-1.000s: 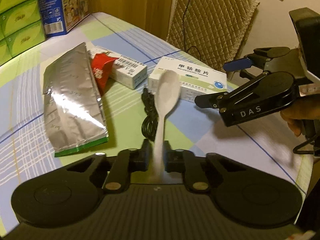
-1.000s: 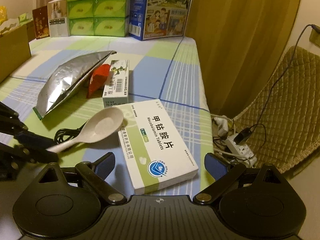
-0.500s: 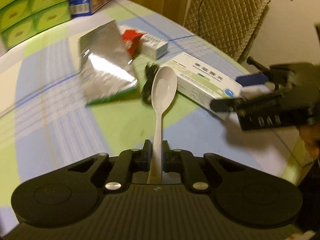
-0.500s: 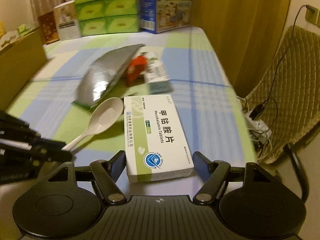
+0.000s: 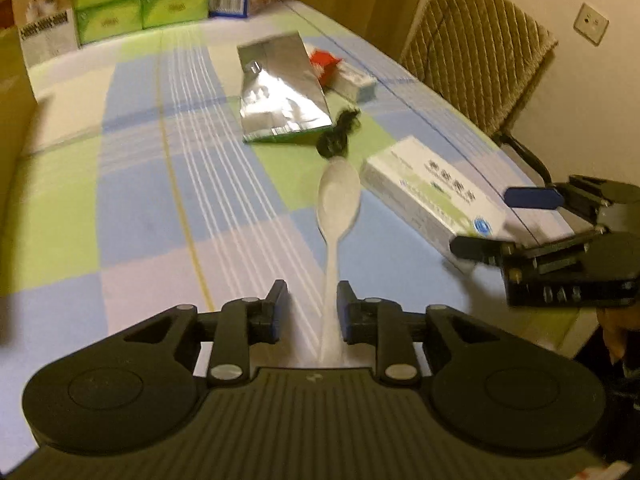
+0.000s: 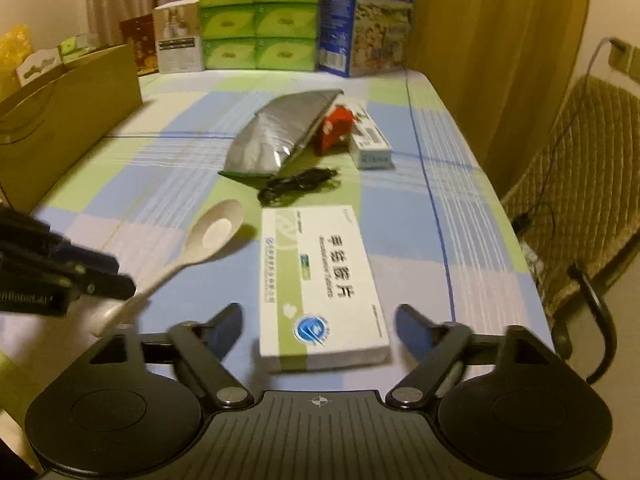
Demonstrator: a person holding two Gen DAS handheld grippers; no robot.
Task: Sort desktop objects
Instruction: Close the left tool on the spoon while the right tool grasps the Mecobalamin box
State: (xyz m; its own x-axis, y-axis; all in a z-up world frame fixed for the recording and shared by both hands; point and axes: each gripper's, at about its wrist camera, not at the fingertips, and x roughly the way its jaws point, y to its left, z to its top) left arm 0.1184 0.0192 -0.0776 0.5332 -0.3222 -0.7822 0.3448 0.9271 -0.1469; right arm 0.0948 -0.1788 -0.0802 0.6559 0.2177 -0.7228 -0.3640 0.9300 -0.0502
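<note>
A white plastic spoon points away from me, its handle between the fingers of my left gripper. Those fingers stand apart, wider than the handle, which leans against the right one. In the right wrist view the spoon sits low over the checked tablecloth, with the left gripper at its handle. A white and green medicine box lies flat between the wide-open fingers of my right gripper, untouched by either finger. The left wrist view shows the right gripper at the near end of that box.
A silver foil pouch, a red packet, a small white box and a coiled black cable lie mid-table. Green tissue packs and a blue carton stand at the back, a cardboard box left, a padded chair right.
My left gripper's fingers have spread apart from the spoon handle they pinched before. Both grippers have drawn back toward the near table edge, the right one lining up over the medicine box.
</note>
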